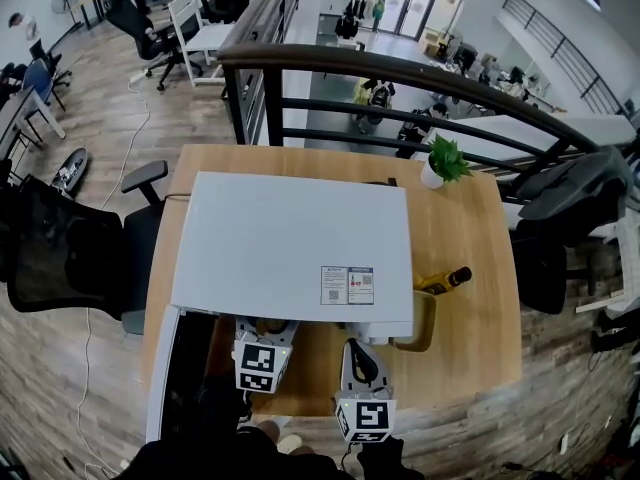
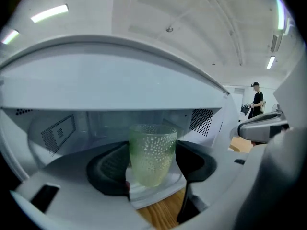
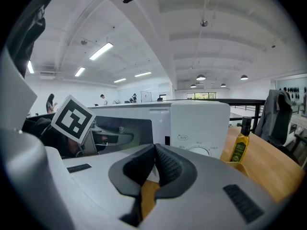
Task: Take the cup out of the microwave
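Note:
A clear, green-tinted dotted glass cup (image 2: 152,153) stands upright on the glass turntable (image 2: 158,188) just inside the white microwave (image 1: 300,238). My left gripper (image 2: 151,164) reaches into the oven's mouth, and its black pads (image 2: 108,169) press on both sides of the cup. In the head view the left gripper (image 1: 260,353) disappears under the microwave's front edge, so the cup is hidden there. My right gripper (image 3: 153,164) is shut on nothing. The right gripper (image 1: 355,360) hovers in front of the microwave's control panel (image 3: 199,128).
The microwave door (image 1: 185,373) hangs open at the left front. An oil bottle (image 1: 447,280) and a yellow container (image 1: 422,320) stand right of the oven, and a small potted plant (image 1: 442,161) at the table's back right. A black chair (image 1: 70,248) is at the left.

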A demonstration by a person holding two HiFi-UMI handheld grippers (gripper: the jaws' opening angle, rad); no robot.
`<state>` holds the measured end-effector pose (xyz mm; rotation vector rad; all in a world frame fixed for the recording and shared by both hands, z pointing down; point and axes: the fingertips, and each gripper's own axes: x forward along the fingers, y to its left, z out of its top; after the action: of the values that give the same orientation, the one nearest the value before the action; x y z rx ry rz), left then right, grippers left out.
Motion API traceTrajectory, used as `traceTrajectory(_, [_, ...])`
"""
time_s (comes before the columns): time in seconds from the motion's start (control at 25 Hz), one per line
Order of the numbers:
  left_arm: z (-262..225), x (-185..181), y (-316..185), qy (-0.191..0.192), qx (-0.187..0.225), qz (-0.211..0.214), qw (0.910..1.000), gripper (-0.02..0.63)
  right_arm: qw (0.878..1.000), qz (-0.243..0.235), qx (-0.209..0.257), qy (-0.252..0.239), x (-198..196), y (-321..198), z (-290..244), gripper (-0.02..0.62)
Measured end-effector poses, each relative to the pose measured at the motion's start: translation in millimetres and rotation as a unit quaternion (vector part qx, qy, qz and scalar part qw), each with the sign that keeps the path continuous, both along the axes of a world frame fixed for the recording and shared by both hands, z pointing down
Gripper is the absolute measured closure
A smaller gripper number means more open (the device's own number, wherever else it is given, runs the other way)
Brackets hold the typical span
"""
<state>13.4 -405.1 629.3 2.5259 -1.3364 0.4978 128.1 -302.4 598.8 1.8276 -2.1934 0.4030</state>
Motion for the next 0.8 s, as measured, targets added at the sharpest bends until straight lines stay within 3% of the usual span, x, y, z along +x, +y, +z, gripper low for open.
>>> traceTrajectory(0.8, [-45,-26,104,0.007,0.024,-0.006,0.9997,0.308,0.998,0.002,0.051,0.024,-11,88,-62,0.58])
